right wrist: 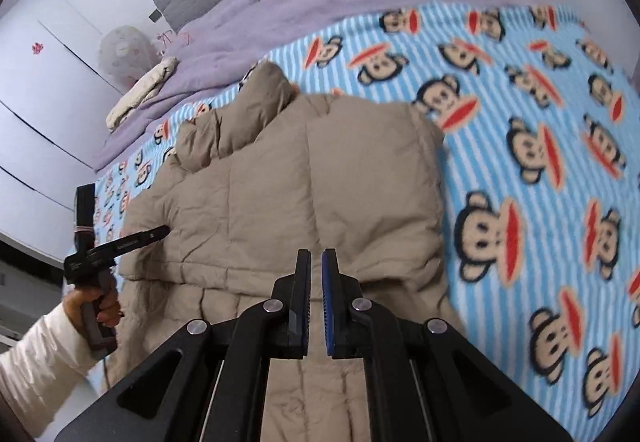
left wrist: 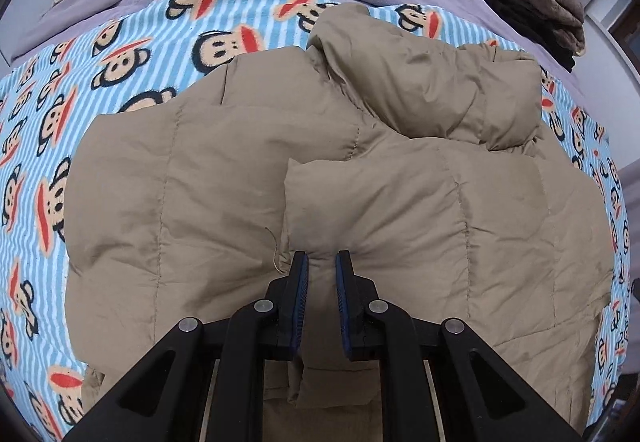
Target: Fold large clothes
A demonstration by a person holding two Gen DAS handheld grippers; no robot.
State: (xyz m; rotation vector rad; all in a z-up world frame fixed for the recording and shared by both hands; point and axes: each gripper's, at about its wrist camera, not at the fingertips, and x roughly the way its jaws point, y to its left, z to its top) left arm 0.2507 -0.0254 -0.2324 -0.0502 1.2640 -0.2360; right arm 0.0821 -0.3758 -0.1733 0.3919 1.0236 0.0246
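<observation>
On the monkey-print blanket (left wrist: 132, 54), a tan puffer coat (left wrist: 224, 178) lies partly folded.
Left gripper (left wrist: 322, 262) pinches a coat fold; right gripper (right wrist: 316, 260) is nearly closed, holding nothing. Sleeves tucked in, final folds seemingly remain.

Both wrist cameras look steeply down from close above a tan padded jacket (left wrist: 360, 170) spread on a monkey-print blanket (right wrist: 520, 146). The views share jacket, blanket and folded pile (left wrist: 532, 2); the right one also faces the left gripper (right wrist: 160, 232).
</observation>
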